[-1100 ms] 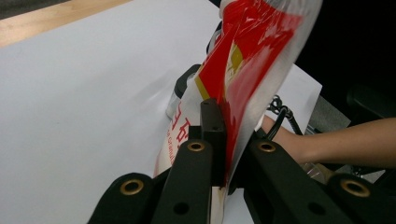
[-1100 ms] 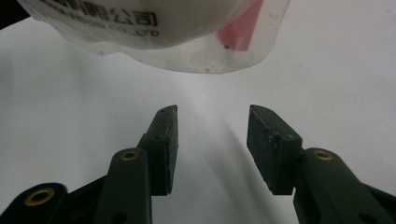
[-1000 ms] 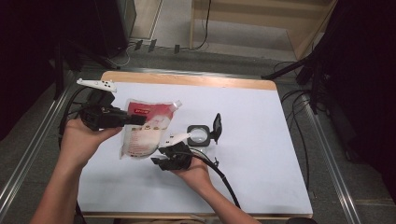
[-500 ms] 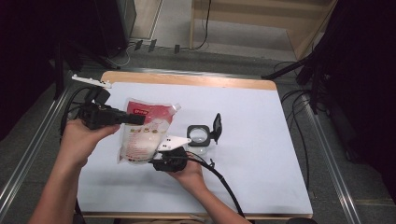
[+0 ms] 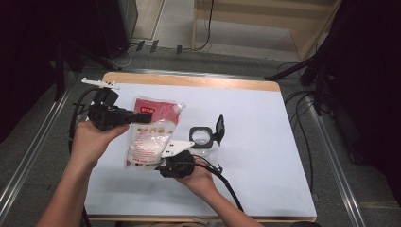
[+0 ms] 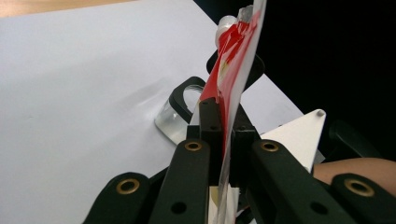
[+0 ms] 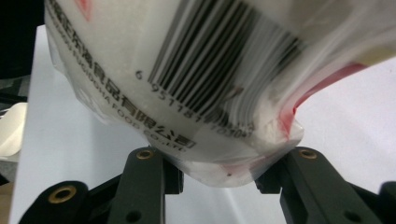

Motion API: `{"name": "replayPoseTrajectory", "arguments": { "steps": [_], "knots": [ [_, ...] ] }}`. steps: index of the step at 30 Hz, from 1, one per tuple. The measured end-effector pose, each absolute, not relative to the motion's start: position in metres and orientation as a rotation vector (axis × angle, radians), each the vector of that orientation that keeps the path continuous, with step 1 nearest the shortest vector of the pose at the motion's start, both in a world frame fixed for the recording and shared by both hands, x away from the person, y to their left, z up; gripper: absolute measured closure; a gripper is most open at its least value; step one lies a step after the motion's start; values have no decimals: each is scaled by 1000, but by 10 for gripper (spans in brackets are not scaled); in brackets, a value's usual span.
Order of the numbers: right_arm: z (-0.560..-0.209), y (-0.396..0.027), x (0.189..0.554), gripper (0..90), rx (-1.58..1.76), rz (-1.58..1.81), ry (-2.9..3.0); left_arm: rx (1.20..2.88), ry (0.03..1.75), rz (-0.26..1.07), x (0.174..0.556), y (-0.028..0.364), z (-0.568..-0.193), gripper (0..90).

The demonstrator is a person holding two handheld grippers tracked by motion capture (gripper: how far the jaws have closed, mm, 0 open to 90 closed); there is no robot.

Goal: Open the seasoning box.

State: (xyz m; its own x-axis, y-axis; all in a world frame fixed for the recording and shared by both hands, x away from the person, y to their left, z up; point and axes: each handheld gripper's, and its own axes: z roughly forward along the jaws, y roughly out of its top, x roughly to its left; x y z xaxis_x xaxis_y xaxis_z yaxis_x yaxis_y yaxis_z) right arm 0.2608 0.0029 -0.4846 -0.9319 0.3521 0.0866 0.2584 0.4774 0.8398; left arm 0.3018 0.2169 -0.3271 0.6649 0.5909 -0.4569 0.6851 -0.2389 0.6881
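- Black jaws of the left gripper (image 6: 223, 140) are pressed together on the thin red-and-white top edge of the pouch (image 5: 150, 135); in the left gripper view the film stands on edge between the pads, and the pouch's capped spout shows at the top of that frame.
- On the right gripper (image 7: 219, 179), the jaws have just been closing around the pouch's rounded bottom corner. In the right gripper view that corner sits between the two fingers (image 7: 142, 179), and both pads look to bear on the bulging film, so I judge it a light hold.
- Seen from the high view, the pouch hangs left of centre, tilted, spout toward the upper right, with the left gripper (image 5: 142, 117) at its upper left edge and the right gripper (image 5: 163, 165) below its lower end.
- Judged from this, the pick-up is done and the bag is carried by both ends; its white grainy contents are still inside, and the pour into the container is left.
- Just right of the pouch, a small clear container (image 5: 202, 139) with a black rim stands on the white table (image 5: 265, 142), its black lid (image 5: 220, 126) flipped upright.
- Nothing lies between spout and container; the upright lid beside the opening is the one thing the spout might knock.
- Cables and dark stands sit on the floor beyond the table.
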Motion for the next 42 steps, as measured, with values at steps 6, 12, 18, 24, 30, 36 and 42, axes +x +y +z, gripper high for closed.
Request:
{"name": "replayPoseTrajectory", "arguments": {
  "steps": [6, 12, 18, 24, 30, 36, 42],
  "knots": [
    [-479, -7, 257, 623, 539, 1449, 2644, 1961, 944, -122, 306, 212, -336, 841],
    [-471, -24, 250, 624, 561, 1440, 2682, 2017, 899, -87, 303, 197, -342, 811],
    [-471, -34, 243, 625, 572, 1434, 2694, 2017, 867, -107, 300, 187, -351, 805],
    [-470, -34, 242, 625, 573, 1452, 2685, 1989, 849, -152, 300, 186, -353, 804],
    [-467, -33, 241, 623, 567, 1476, 2675, 1991, 851, -195, 301, 184, -354, 802],
    [-466, -35, 242, 621, 589, 1495, 2673, 2007, 839, -170, 300, 179, -358, 785],
    [-466, -32, 242, 607, 603, 1519, 2693, 2060, 868, -160, 300, 170, -364, 795]
  ]
}}
